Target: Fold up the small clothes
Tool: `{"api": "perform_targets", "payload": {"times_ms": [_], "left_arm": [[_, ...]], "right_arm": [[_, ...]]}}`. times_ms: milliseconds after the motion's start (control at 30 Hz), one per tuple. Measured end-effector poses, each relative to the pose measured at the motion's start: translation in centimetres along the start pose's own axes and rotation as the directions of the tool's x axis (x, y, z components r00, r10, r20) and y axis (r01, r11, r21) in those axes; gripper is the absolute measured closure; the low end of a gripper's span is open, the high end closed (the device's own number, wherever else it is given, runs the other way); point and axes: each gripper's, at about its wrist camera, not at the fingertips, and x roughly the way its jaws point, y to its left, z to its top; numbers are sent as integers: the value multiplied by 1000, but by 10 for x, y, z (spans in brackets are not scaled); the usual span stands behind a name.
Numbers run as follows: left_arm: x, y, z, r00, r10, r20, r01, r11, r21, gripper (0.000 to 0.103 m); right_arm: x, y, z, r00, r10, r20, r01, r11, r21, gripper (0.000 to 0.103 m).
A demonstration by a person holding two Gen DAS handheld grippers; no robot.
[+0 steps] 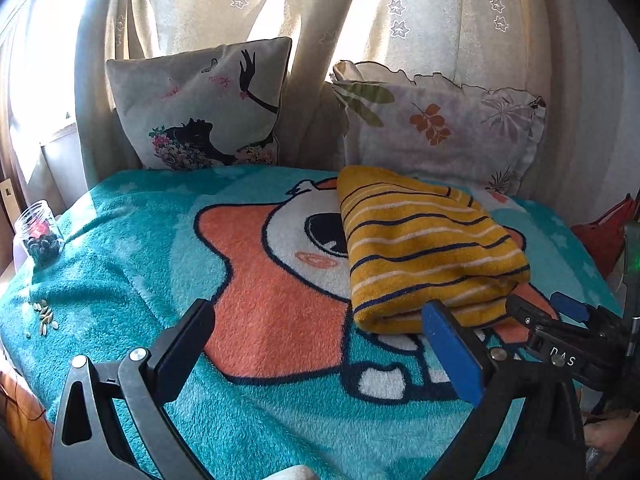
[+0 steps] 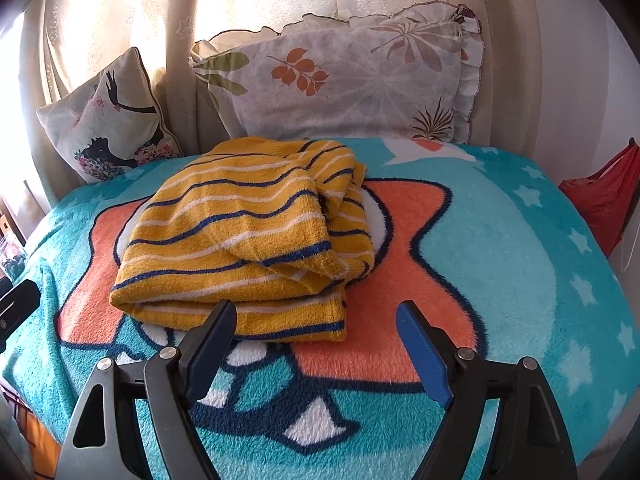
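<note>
A mustard-yellow knit garment with white and navy stripes (image 1: 424, 248) lies folded in a thick bundle on the teal blanket (image 1: 140, 240); it also shows in the right wrist view (image 2: 248, 232). My left gripper (image 1: 320, 312) is open and empty, just in front and to the left of the bundle. My right gripper (image 2: 316, 316) is open and empty, right at the bundle's near edge, and it also shows at the right of the left wrist view (image 1: 548, 308).
Two cushions lean on the curtain behind: a silhouette-print one (image 1: 200, 108) and a leaf-print one (image 1: 440, 124). A small jar (image 1: 38, 232) and scattered seeds (image 1: 46, 316) sit at the blanket's left edge. A red bag (image 2: 604, 204) hangs at the right.
</note>
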Motion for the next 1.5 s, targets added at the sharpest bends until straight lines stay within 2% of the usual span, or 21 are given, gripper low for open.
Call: {"api": "perform_targets", "payload": {"times_ms": [533,767,1067,1267,1500], "left_arm": [[8,0,-6,1000,-5,-31,5,1000,-16,0],[23,-5,-12,993,49,-103,-48,999,13,0],[35,-27,-30,986,18,-167,-6,997,71,0],[34,-29,-32,985,8,-172,5,997,74,0],[41,-31,-35,980,-19,-198,33,997,69,0]], "right_arm": [[0,0,-5,1000,-1,0,1,1000,15,16],[-6,0,-9,1000,8,16,-9,1000,28,16],[-24,1,-19,996,-65,53,68,996,-55,14],[-18,0,-20,1000,-15,22,16,999,-41,14],[-14,9,-21,1000,-15,24,17,997,-70,14]]}}
